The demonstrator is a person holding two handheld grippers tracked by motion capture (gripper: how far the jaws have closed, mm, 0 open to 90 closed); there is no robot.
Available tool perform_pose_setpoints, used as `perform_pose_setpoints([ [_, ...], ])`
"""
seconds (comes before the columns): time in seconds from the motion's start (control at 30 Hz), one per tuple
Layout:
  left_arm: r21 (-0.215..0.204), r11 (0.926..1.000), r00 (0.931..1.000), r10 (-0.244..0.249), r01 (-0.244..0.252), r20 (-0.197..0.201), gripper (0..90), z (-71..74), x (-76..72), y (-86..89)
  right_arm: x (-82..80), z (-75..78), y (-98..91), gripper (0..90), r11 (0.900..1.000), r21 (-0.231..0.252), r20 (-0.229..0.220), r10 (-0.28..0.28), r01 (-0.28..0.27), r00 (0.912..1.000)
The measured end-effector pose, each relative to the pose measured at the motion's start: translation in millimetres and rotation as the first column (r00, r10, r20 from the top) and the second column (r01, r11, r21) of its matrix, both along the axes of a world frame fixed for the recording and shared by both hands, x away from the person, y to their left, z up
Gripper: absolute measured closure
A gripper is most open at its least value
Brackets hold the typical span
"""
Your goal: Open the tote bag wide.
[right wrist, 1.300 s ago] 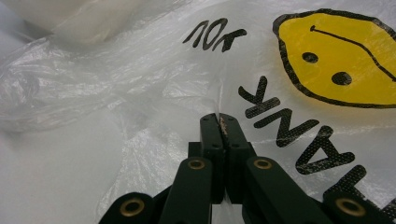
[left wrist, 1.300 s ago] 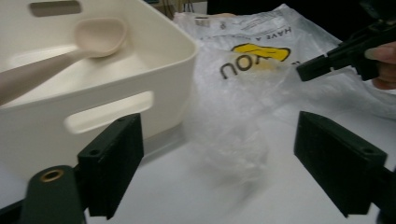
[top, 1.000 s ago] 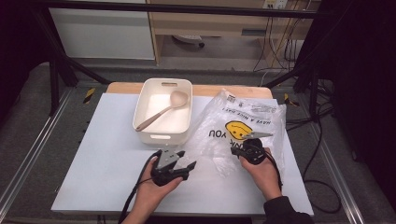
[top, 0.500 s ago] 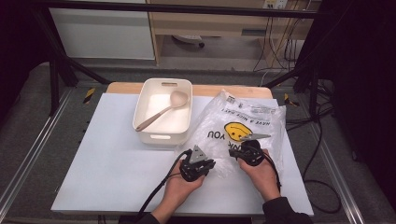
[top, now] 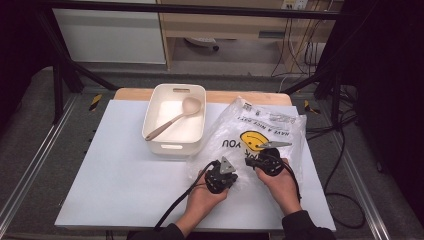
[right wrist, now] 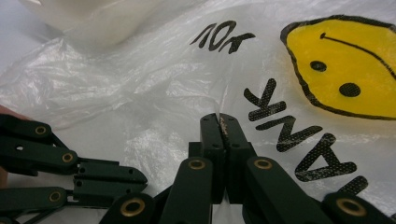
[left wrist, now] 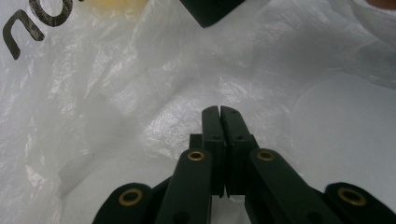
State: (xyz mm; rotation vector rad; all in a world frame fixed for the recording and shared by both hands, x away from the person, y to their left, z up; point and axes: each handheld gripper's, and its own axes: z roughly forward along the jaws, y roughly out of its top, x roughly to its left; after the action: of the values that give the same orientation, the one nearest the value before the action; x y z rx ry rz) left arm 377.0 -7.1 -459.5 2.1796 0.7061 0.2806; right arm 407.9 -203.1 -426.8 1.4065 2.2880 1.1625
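A crinkled, see-through plastic bag [top: 260,135] is lying on the right half of the white table [top: 115,185], just right of a white tub [top: 175,120] in which a wooden spoon [top: 175,116] is leaning. The bag is showing a yellow smiling face [right wrist: 348,70] and black lettering [right wrist: 299,135], and its film is bunching into many shiny folds toward the near edge. The left gripper [left wrist: 219,112] is sitting on the bag's near left corner, held in the person's left hand [top: 202,200]; its jaws are pressed fully together, and in the left gripper view they are lying against the wrinkled film, though whether any of the film is caught between them cannot be told. The right gripper [right wrist: 219,119] is resting on the bag just below the face, held in the right hand [top: 280,185]; its jaws are likewise closed, with a thin fold of the plastic rising from between their tips, so it is pinching the bag. The two grippers are sitting near each other, the left one's linkage appearing at the lower left of the right gripper view.
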Motion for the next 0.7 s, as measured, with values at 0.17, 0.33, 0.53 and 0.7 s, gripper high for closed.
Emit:
perform_pose_setpoints([
  [0.17,-0.004,1.0,1.0,0.0,0.0,-0.007,89.9,-0.4,0.8,0.5,5.6,10.5,-5.6,90.0,0.9995,0.027,0.022,-0.018,0.018,0.9996],
  [0.33,-0.009,1.0,0.9999,0.002,-0.002,-0.011,90.0,-0.6,1.2,0.4,15.5,27.2,-7.5,90.0,0.9987,0.04,0.054,-0.034,0.032,0.998],
  [0.53,-0.016,0.9999,0.9998,0.003,-0.004,-0.021,90.0,-0.7,1.9,0.7,33.9,40.4,-8.7,90.0,0.9978,0.024,0.07,-0.062,0.061,0.9956],
  [0.7,-0.018,0.9998,0.9996,0.001,-0.001,-0.028,90.0,-0.7,2.7,1.4,46.4,50.3,-6.8,90.0,0.9946,0.046,0.091,-0.097,0.093,0.9911],
])
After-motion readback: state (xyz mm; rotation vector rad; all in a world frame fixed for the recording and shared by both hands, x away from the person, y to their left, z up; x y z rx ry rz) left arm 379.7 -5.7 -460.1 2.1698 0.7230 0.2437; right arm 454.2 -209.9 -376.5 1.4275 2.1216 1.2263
